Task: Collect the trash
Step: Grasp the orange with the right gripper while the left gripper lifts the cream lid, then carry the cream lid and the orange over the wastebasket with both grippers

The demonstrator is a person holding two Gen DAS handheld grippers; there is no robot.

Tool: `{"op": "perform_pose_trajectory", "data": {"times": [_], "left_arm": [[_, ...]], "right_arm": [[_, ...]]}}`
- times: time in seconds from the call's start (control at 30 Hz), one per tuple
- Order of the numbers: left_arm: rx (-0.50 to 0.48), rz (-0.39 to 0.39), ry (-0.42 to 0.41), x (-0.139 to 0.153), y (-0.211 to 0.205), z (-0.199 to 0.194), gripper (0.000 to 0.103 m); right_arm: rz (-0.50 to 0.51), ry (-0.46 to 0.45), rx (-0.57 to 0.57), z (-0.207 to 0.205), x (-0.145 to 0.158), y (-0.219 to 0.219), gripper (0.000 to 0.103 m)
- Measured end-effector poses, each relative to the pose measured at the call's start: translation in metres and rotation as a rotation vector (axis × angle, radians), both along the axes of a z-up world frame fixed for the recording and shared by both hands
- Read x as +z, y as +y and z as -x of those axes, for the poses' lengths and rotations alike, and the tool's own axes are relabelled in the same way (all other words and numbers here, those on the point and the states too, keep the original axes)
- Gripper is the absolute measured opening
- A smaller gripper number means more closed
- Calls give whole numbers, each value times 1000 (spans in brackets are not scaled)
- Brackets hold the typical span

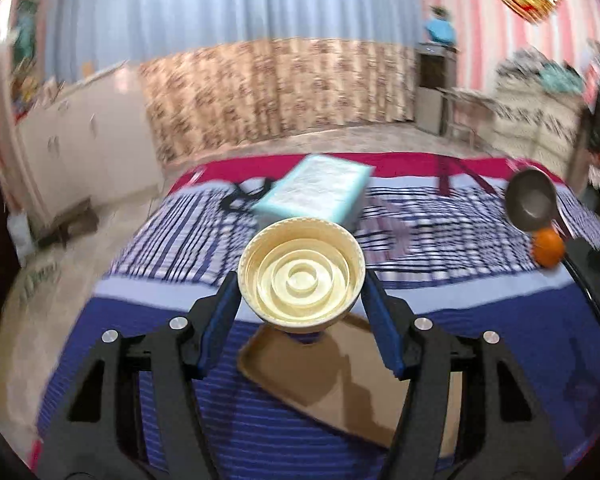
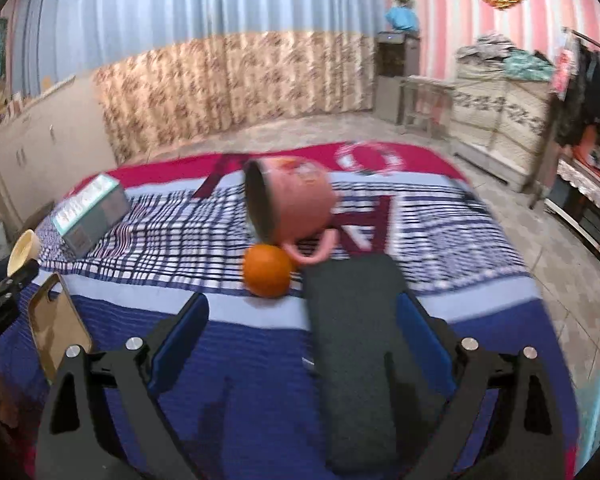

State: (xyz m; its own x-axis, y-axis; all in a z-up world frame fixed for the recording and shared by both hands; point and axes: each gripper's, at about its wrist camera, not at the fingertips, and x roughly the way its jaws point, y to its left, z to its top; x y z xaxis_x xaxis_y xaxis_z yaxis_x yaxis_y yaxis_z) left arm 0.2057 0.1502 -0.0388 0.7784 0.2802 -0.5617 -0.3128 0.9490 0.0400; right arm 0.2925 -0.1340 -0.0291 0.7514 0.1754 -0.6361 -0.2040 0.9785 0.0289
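The left gripper (image 1: 302,280) had its blue fingers (image 1: 220,312) pinching a cream plastic cap (image 1: 301,274), ringed hollow showing, above the brown tray (image 1: 340,376) on the bed (image 1: 480,312). The right gripper (image 2: 302,332) hung spread.

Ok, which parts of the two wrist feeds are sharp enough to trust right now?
Left wrist view: the cream lid in the left gripper is sharp, the tissue box and room motion-smeared. Right wrist view: the orange is fairly crisp, the pink mug blurred, and edges fisheye-curved.
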Motion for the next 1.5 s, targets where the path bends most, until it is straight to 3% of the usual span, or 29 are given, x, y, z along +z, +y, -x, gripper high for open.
{"op": "perform_pose_trajectory", "data": {"times": [0.07,0.13,0.17,0.3,0.4,0.7,0.8,0.9,1.07,1.17,1.5], "left_arm": [[21,79,6,-5,14,-1,60],[22,108,-1,-7,18,-4,60],[22,110,2,-8,19,-3,60],[12,98,8,-11,16,-8,60],[3,80,3,-13,14,-9,60],[-7,24,17,-12,2,-10,60],[-28,-26,8,-4,-15,-5,60],[-88,-7,-7,9,-37,1,60],[-229,-7,-71,42,-106,8,60],[-322,0,-90,56,-154,11,60],[-587,11,-104,70,-310,26,60]], "right_arm": [[22,32,29,-12,-6,14,72],[16,67,46,-26,-11,23,68],[12,72,50,-31,-13,27,68],[28,111,41,-46,-23,40,42],[2,95,41,-39,-21,37,32],[-45,-29,-6,36,22,-21,30],[-36,-66,-78,72,34,-65,30],[-41,-109,-170,103,50,-106,30],[-23,-198,-348,158,72,-179,30],[-28,-214,-432,180,68,-217,30],[12,-209,-633,207,51,-315,30]]}}
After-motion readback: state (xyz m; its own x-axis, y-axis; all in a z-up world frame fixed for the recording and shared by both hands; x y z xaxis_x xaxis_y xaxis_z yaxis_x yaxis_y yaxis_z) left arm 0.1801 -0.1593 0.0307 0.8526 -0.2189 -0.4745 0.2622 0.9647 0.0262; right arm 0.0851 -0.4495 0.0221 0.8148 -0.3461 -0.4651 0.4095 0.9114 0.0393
